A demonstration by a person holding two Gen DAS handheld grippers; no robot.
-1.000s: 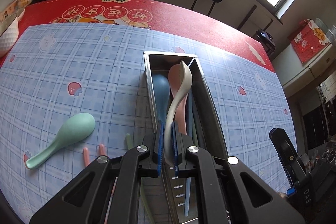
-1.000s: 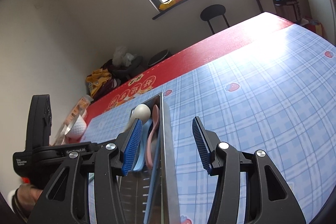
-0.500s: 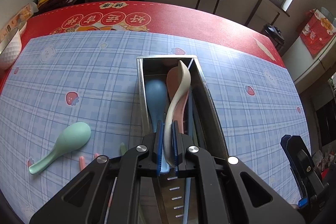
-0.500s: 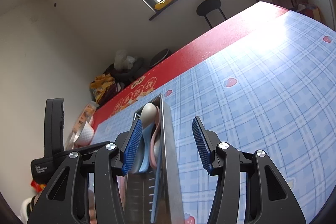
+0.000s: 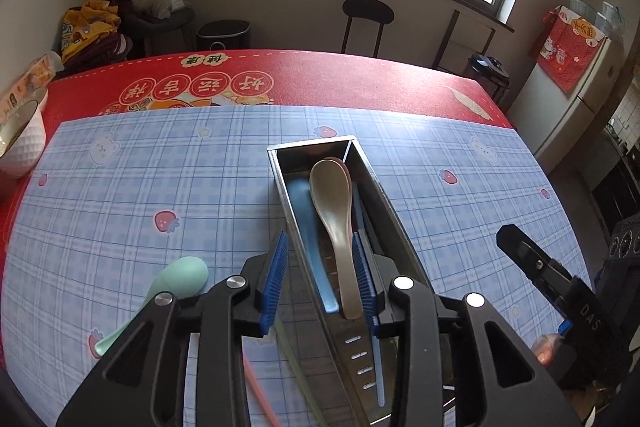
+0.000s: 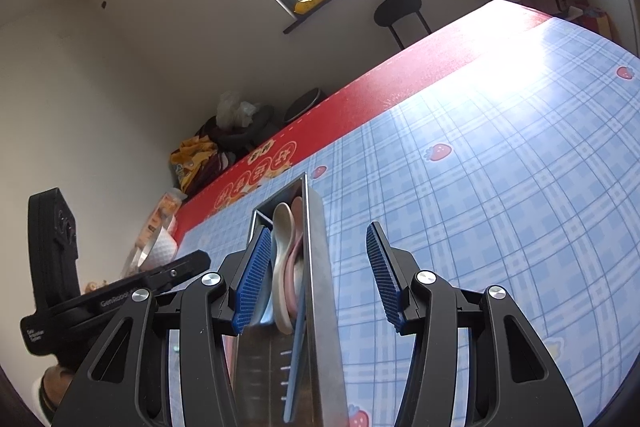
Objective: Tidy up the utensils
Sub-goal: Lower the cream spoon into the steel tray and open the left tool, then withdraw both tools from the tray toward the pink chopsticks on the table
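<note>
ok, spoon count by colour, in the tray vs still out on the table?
Beige spoon, in the tray: 1
Blue spoon, in tray: 1
Pink spoon, in tray, under the beige one: 1
Green spoon, on the table: 1
Total: 4 spoons, 3 in, 1 out.

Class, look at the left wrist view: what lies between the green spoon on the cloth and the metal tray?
In the left wrist view, one blue pad of the left gripper crosses that stretch between the green spoon and the tray; beyond it, bare checked cloth.
</note>
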